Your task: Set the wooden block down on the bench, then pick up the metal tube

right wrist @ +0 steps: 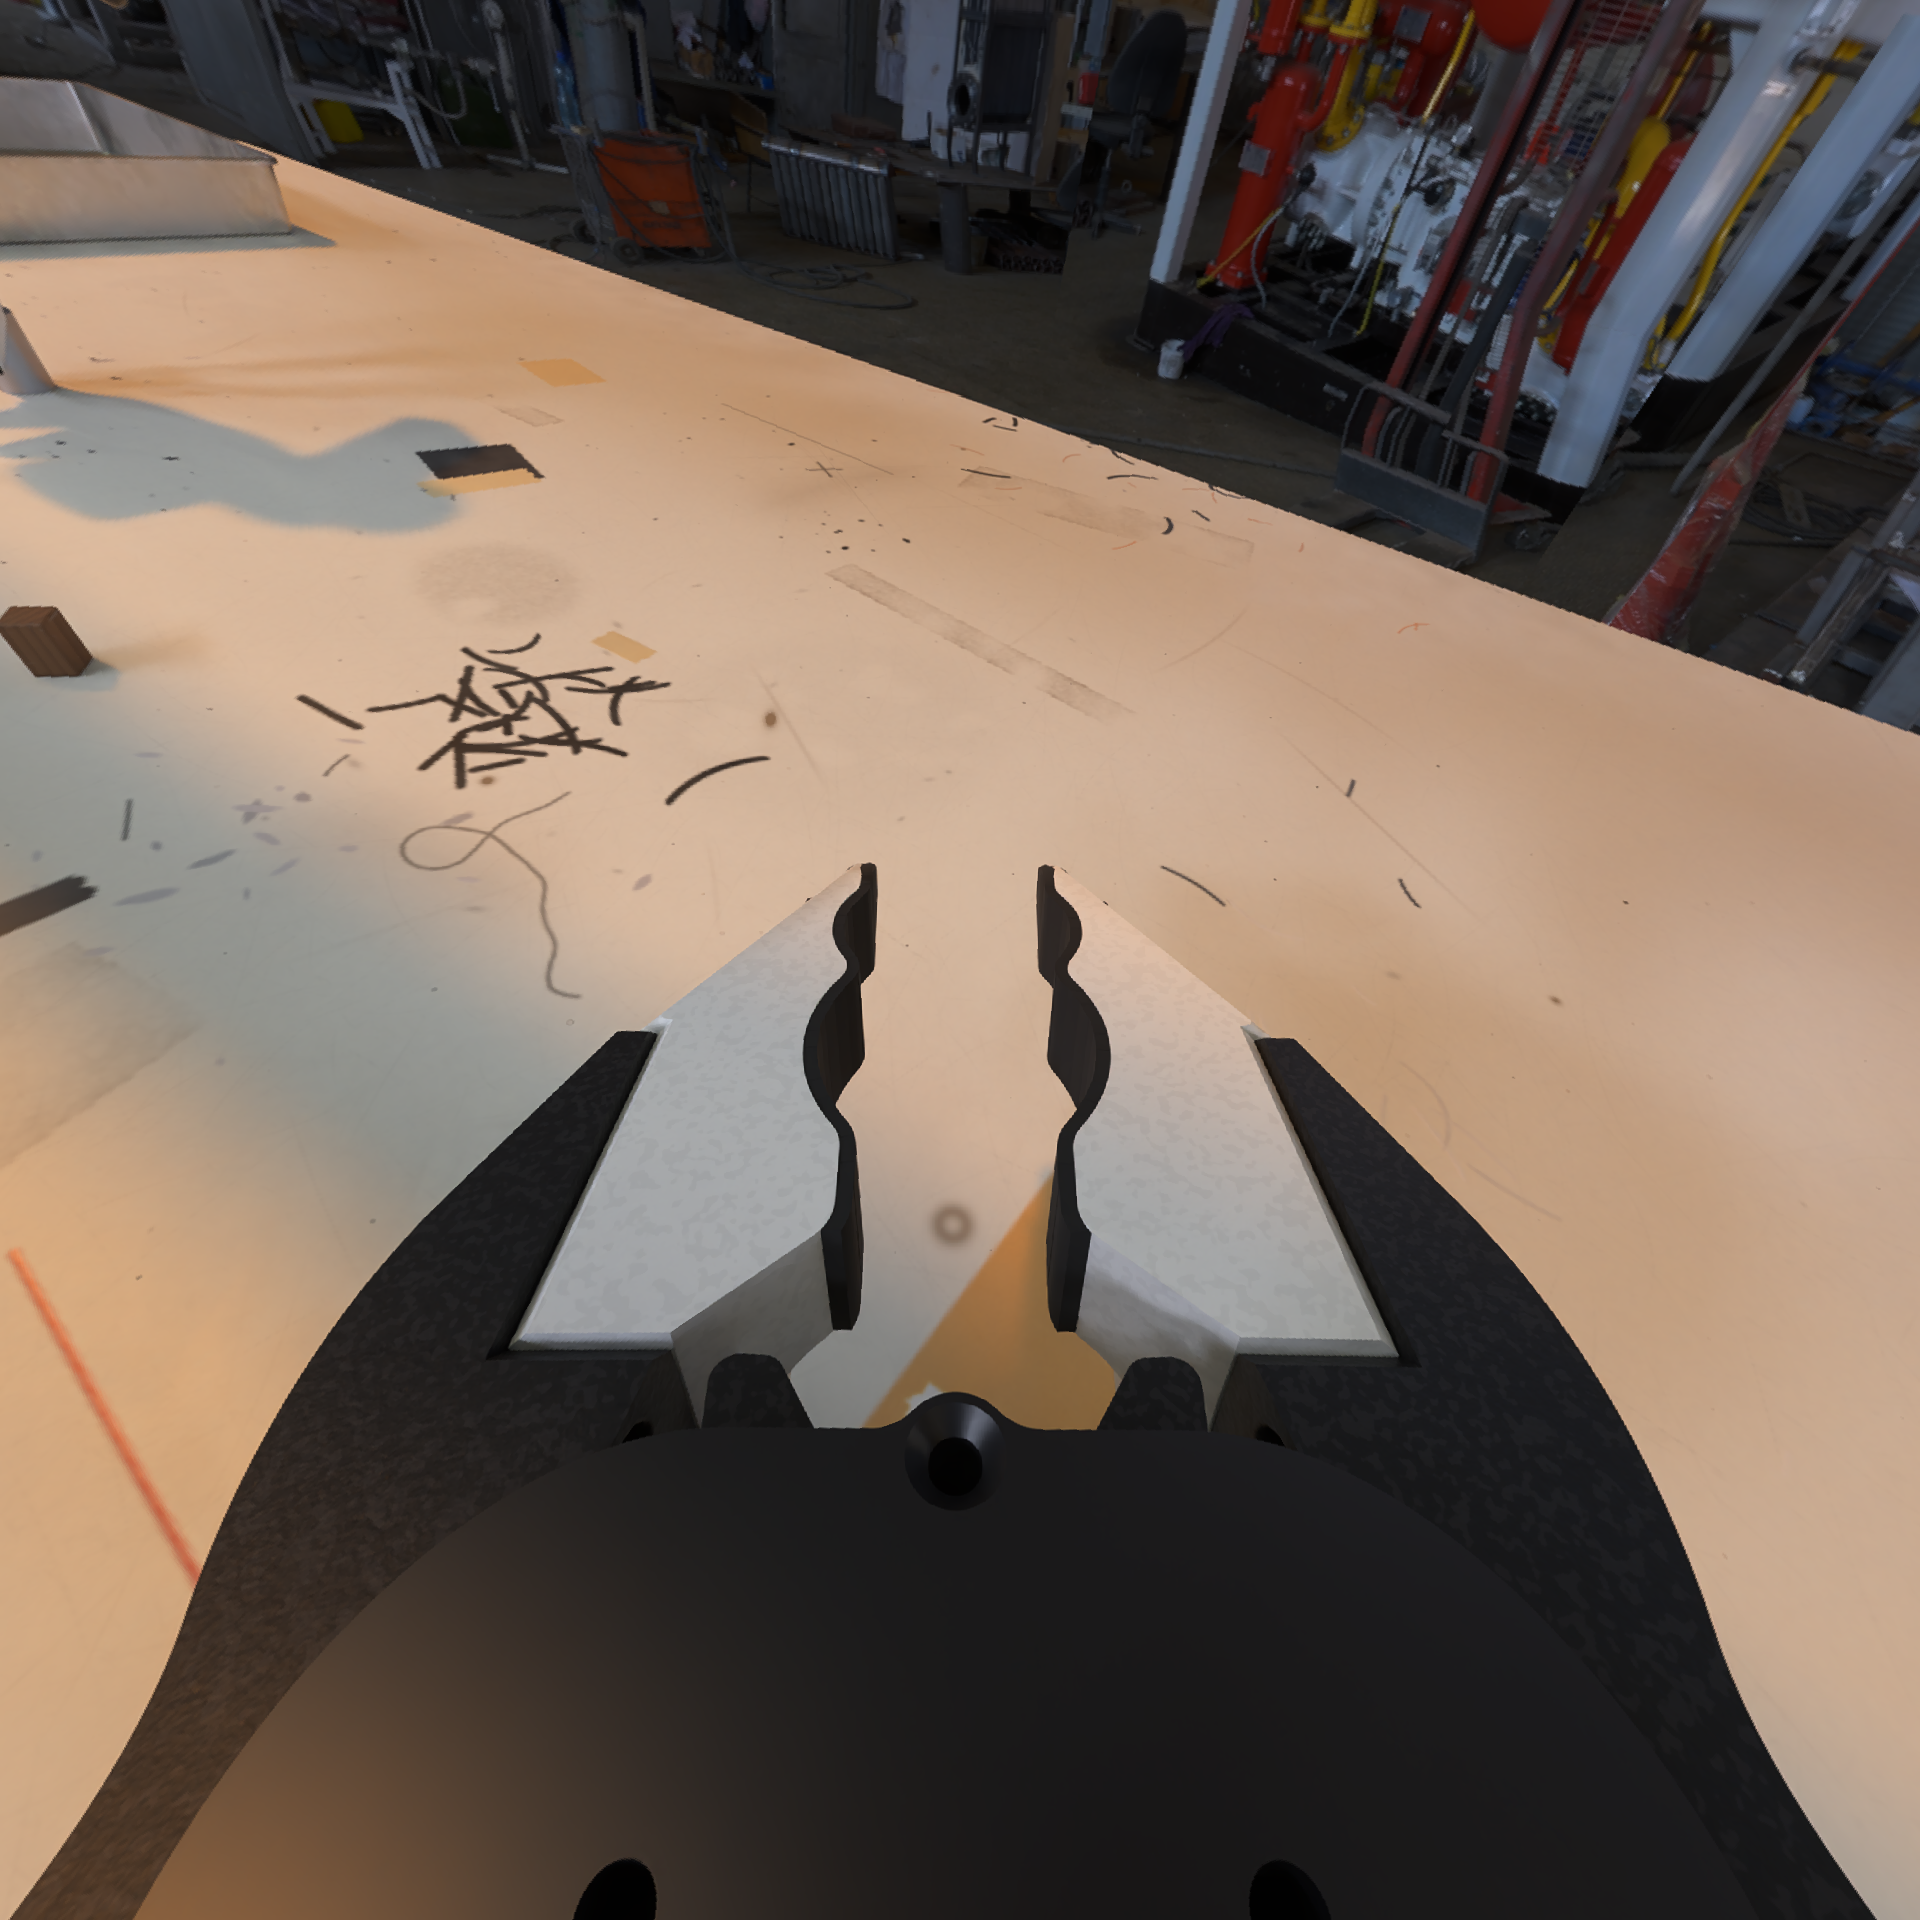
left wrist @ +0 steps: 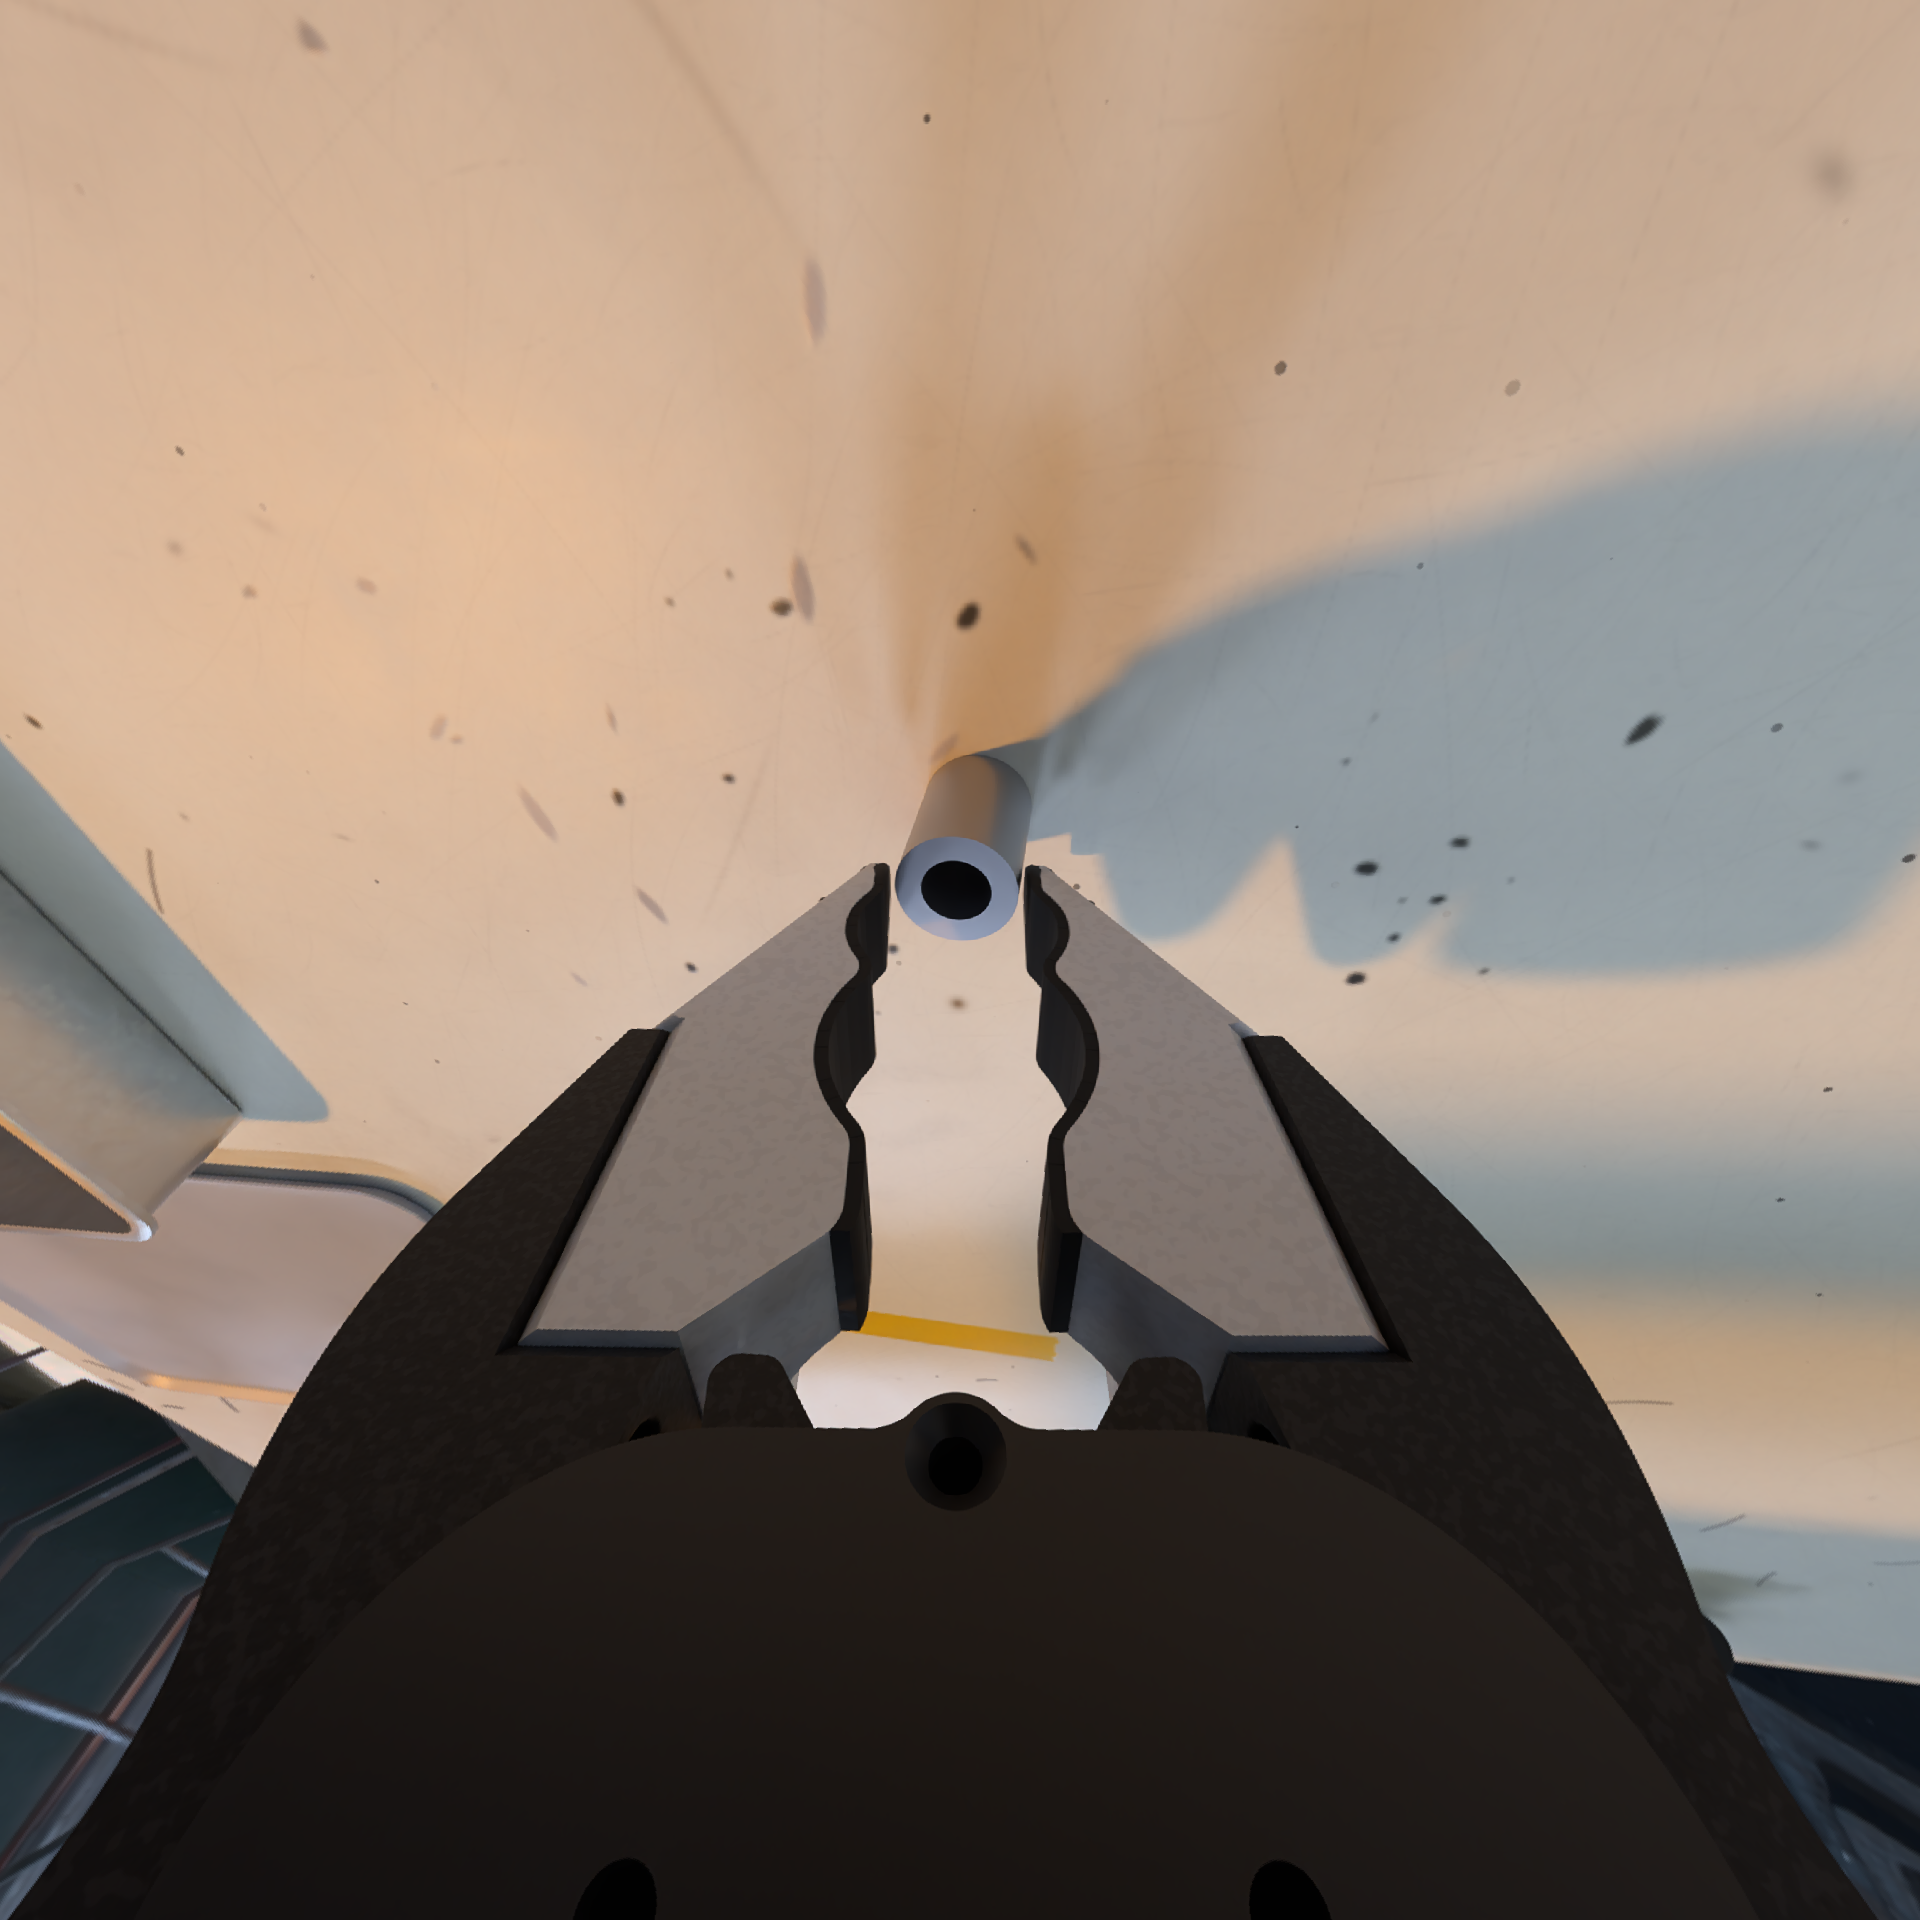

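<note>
The metal tube (left wrist: 957, 883) stands upright on the pale bench (left wrist: 520, 468), its open top end facing the left wrist view. My left gripper (left wrist: 956, 894) points down at it, one fingertip on each side of the tube's top, with a thin sliver of gap on both sides. The tube also shows at the left edge of the right wrist view (right wrist: 21, 353). The small brown wooden block (right wrist: 47, 641) lies on the bench at the left. My right gripper (right wrist: 956, 883) is open and empty over bare bench (right wrist: 1351, 831), far from both.
A metal tray (left wrist: 94, 1049) sits left of the tube, also seen at the far left corner (right wrist: 135, 177). Black scribble marks (right wrist: 520, 717) and a dark square patch (right wrist: 478, 462) lie flat on the bench. The bench's far edge (right wrist: 1143, 447) drops to a workshop floor with machinery.
</note>
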